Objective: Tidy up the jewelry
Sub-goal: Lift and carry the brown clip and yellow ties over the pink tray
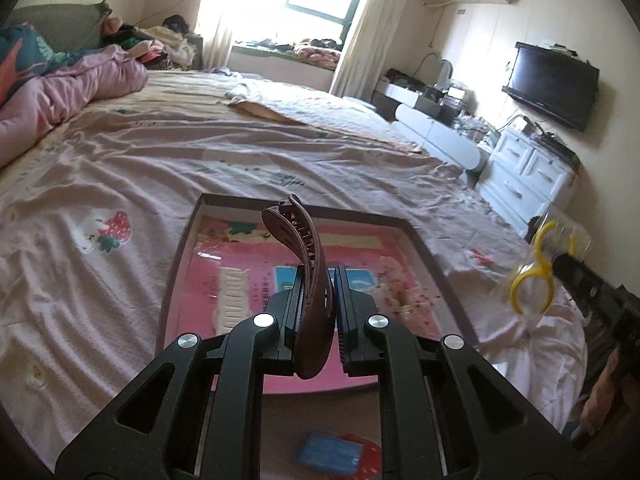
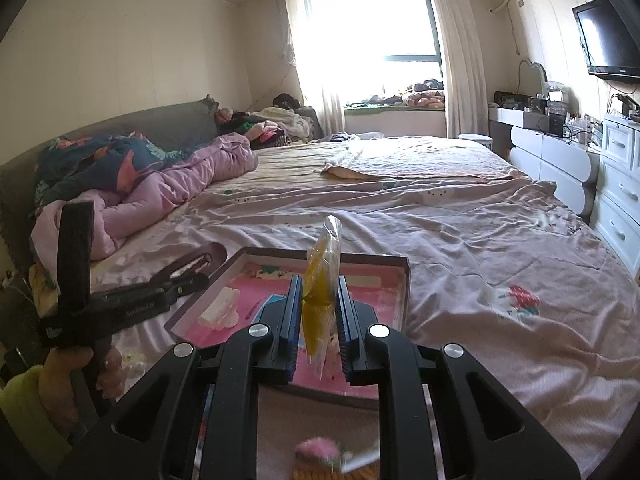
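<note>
My left gripper point(image 1: 318, 276) is shut on a brown hair claw clip point(image 1: 308, 264) and holds it upright above the shallow box lid point(image 1: 304, 203) with a pink printed floor on the bed. A white hair clip point(image 1: 232, 296) lies inside the lid, also in the right wrist view point(image 2: 220, 312). My right gripper point(image 2: 318, 284) is shut on a clear packet with yellow rings point(image 2: 320, 284), above the lid point(image 2: 404, 280). The packet shows in the left wrist view point(image 1: 536, 268) at the right. The left gripper point(image 2: 200, 264) shows at the left of the right wrist view.
The lid sits on a wrinkled pink bedsheet point(image 1: 120, 168). A pink duvet point(image 2: 180, 184) is bunched at the left. White drawers point(image 1: 528, 168) and a wall TV point(image 1: 552, 84) stand at the right. A window point(image 2: 400, 32) is at the far end.
</note>
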The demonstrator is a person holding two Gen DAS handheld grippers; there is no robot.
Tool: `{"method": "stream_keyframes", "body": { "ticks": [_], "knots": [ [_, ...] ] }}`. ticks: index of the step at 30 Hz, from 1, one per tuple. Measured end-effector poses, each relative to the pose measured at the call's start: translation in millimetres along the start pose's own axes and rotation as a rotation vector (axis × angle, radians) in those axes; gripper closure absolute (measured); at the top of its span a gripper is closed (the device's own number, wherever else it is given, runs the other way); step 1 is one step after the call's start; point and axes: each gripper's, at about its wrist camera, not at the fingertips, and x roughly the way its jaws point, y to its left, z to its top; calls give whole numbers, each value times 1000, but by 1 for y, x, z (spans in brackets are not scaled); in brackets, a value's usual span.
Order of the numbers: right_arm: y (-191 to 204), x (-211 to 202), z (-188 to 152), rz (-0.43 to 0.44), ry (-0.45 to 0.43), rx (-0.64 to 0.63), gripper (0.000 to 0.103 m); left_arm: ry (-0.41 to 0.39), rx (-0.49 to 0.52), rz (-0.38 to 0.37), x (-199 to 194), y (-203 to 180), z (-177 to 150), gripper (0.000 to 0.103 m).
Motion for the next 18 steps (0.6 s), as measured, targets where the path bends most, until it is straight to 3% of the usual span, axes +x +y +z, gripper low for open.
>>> {"method": "stream_keyframes", "body": {
  "ticks": [18],
  "knots": [
    [-27,90,6,-43,145,45,87,110,65,-2,55,-4,-12,96]
  ]
}}
